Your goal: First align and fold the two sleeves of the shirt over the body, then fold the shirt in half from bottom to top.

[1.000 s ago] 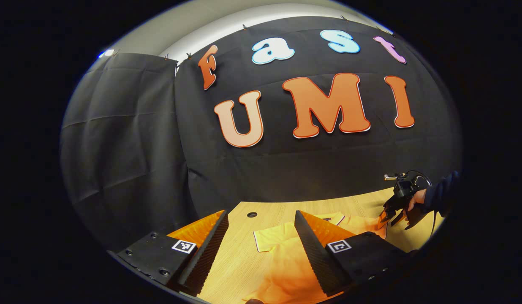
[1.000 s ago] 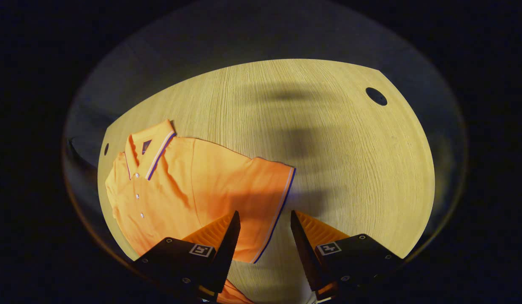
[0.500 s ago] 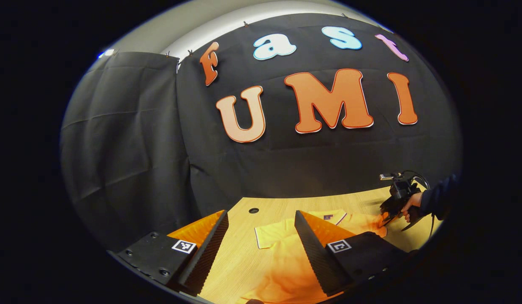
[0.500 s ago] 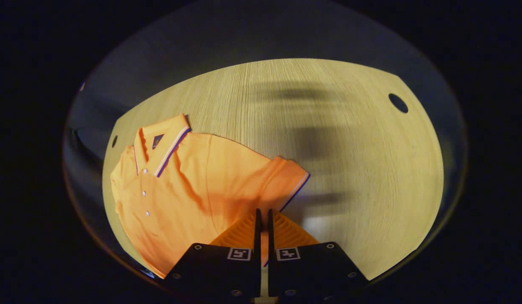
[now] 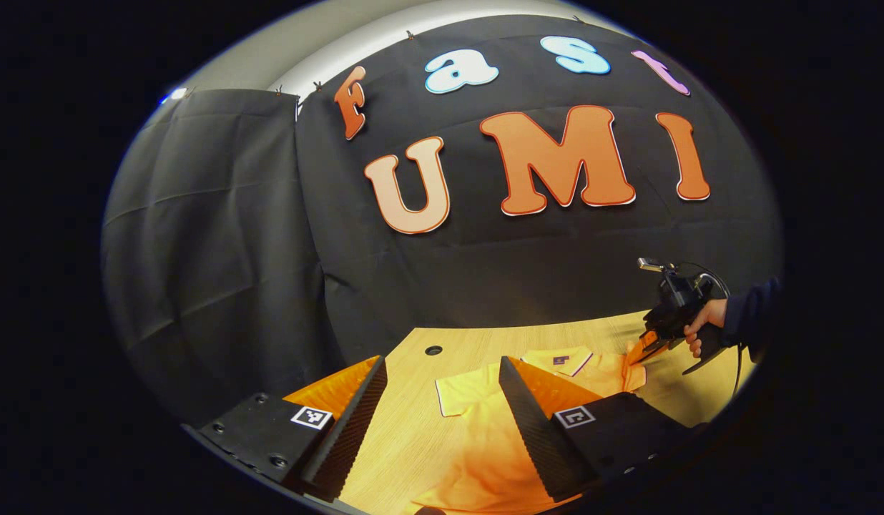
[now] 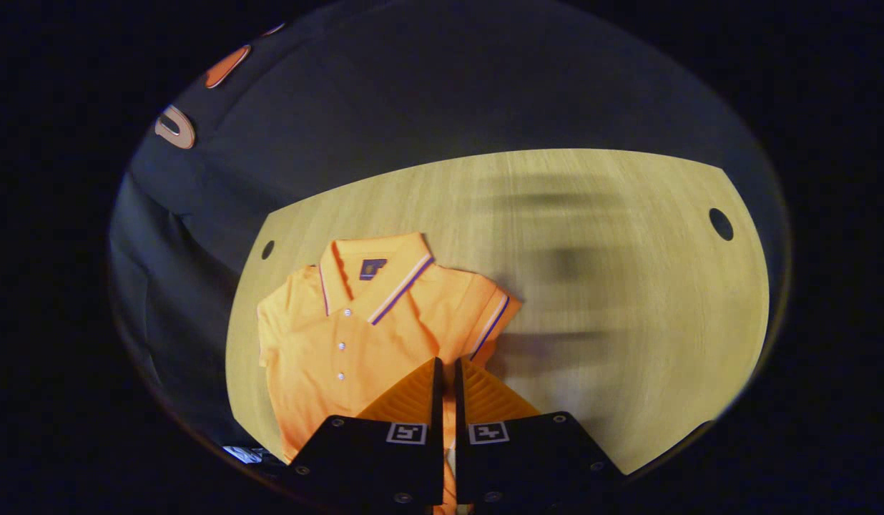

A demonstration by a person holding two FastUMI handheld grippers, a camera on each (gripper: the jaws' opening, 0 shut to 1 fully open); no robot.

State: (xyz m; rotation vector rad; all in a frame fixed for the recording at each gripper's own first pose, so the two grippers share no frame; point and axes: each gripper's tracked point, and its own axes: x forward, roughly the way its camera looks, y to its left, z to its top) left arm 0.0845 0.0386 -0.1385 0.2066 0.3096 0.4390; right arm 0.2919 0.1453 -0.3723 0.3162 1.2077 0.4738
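My right gripper (image 6: 447, 372) has its fingers pressed together on a pinch of the sleeve (image 6: 488, 322), the trimmed cuff rising just ahead of the tips and bunched toward the collar (image 6: 385, 275). My left gripper (image 5: 442, 400) sits with fingers wide apart, holding nothing, above the shirt (image 5: 485, 429) near the desk's (image 6: 614, 300) front edge.

The worry, as I judge it: the pinch looks shallow, so the cloth could slip out mid-fold, or the sleeve could land crumpled and crooked over the body. Pulling too far could also drag the whole shirt across the bare wood, since nothing pins it.

The shirt lies face up toward the desk's left side, collar pointing at the far edge. A hand (image 5: 699, 325) steadies the right gripper.
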